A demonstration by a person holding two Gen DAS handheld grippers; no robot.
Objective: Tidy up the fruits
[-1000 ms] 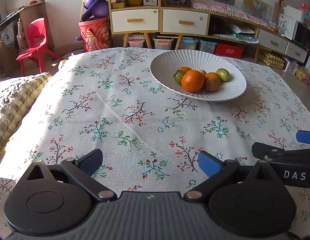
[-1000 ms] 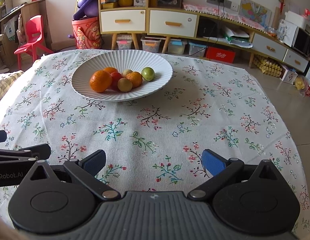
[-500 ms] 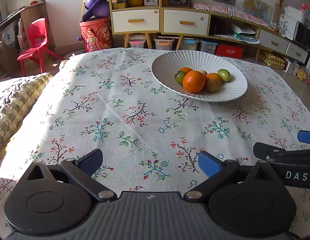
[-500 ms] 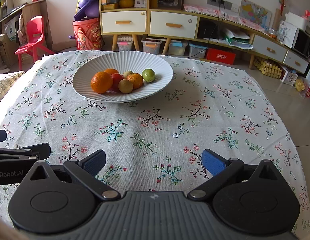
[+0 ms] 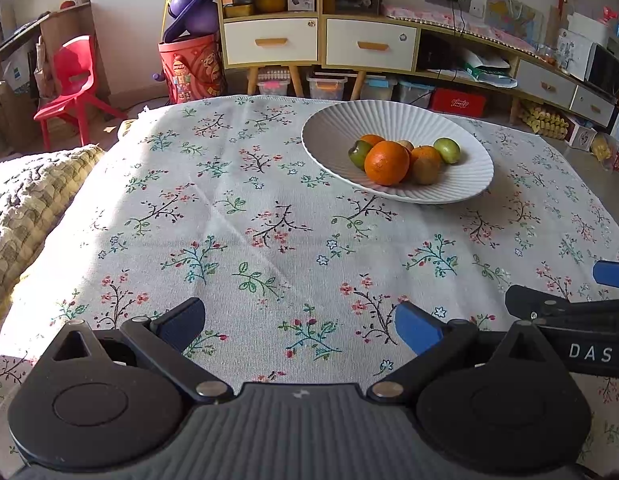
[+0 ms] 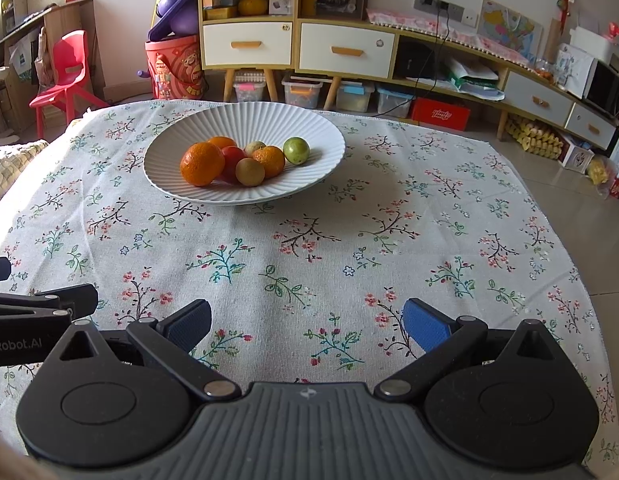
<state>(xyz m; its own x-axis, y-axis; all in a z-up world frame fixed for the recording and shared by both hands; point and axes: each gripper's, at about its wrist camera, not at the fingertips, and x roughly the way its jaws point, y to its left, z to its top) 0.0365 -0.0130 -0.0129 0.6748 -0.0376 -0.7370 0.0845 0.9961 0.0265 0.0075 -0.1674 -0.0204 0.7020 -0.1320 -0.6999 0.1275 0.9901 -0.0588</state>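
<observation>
A white ribbed ceramic plate [image 6: 245, 128] is seen in the upper left of the right wrist view, set on the worktop's floral cloth [image 6: 309, 248]. A large orange [image 6: 202, 163], a green lime [image 6: 296, 150] and other small fruits are heaped in it. The left gripper [image 5: 299, 326] and right gripper [image 6: 307, 326] are held low in the frame, fingers released and nothing gripped, well apart from the plate.

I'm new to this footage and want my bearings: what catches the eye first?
A white ribbed plate of fruit stands toward the far side of the floral tablecloth, its big orange nearest the camera, a green fruit to the right. Both tongs, left and right, hover open and empty over the near edge.
</observation>
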